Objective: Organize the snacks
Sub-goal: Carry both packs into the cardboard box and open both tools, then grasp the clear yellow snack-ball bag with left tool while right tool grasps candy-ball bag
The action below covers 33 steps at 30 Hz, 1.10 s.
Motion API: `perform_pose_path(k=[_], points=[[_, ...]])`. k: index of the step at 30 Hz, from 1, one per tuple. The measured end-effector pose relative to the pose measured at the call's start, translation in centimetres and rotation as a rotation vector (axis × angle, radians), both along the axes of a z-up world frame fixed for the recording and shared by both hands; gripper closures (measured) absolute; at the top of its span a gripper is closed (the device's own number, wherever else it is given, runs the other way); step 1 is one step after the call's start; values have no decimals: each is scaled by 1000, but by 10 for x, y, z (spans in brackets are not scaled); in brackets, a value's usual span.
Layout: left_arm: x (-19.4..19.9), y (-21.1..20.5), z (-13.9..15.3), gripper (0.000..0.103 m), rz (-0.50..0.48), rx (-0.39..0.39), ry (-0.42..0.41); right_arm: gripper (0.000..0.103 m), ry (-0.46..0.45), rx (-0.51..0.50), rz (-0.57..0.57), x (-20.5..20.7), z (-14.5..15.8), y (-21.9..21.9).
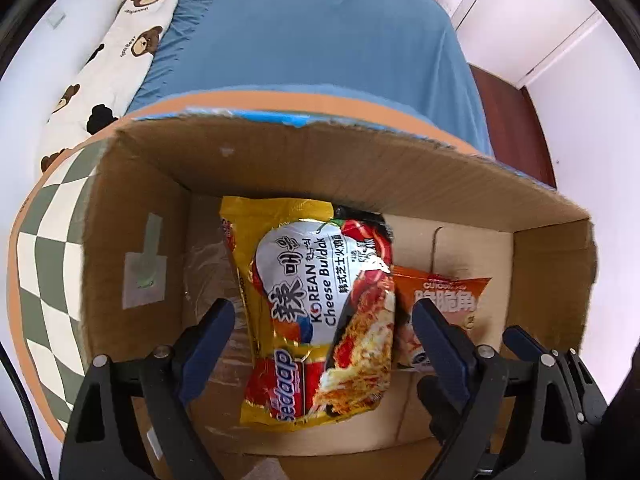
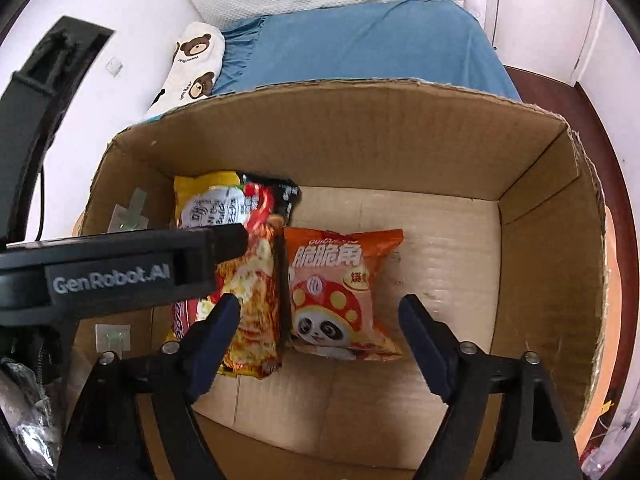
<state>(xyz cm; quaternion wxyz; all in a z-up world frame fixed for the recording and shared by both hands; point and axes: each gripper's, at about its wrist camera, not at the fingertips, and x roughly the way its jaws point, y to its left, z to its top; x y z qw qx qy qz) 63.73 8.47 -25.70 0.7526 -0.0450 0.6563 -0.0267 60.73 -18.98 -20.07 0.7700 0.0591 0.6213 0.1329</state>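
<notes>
An open cardboard box (image 1: 360, 160) (image 2: 540, 240) holds two snacks on its floor. A yellow Sedaap Korean cheese noodle pack (image 1: 320, 308) (image 2: 256, 280) lies at the left. An orange panda snack bag (image 1: 444, 304) (image 2: 340, 292) lies to its right. My left gripper (image 1: 324, 316) is open above the noodle pack, its fingers on either side and empty. My right gripper (image 2: 320, 316) is open above the orange bag and empty. The left gripper's black body (image 2: 120, 272) shows in the right wrist view and hides part of the noodle pack.
The box stands on a checkered green-and-white table (image 1: 48, 260) with an orange rim. Behind it is a bed with a blue sheet (image 1: 312, 36) (image 2: 360, 40) and a bear-print pillow (image 1: 132, 40) (image 2: 192, 64). White doors (image 1: 532, 12) are at the right.
</notes>
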Motion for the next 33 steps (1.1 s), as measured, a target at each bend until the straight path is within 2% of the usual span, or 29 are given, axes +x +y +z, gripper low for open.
perform_pose_path(k=[1, 6, 12, 17, 23, 28, 33], points=[[-3, 0, 4, 12, 2, 2, -12, 7, -1, 2, -6, -5, 5, -4], [-33, -1, 28, 12, 0, 38, -94, 6, -34, -19, -38, -17, 18, -25], [-76, 4, 49, 12, 14, 52, -172, 6, -93, -52, -56, -40, 57, -34], [-112, 4, 68, 12, -1, 103, -266, 6, -170, -97, -73, -70, 82, -41], [-156, -1, 96, 12, -26, 123, -358, 6, -241, -88, -94, -104, 118, -53], [-185, -7, 117, 12, -43, 132, -410, 6, -290, -56, -104, -129, 146, -56], [-204, -3, 128, 12, -22, 102, -416, 6, -326, -35, -103, -150, 171, -56]])
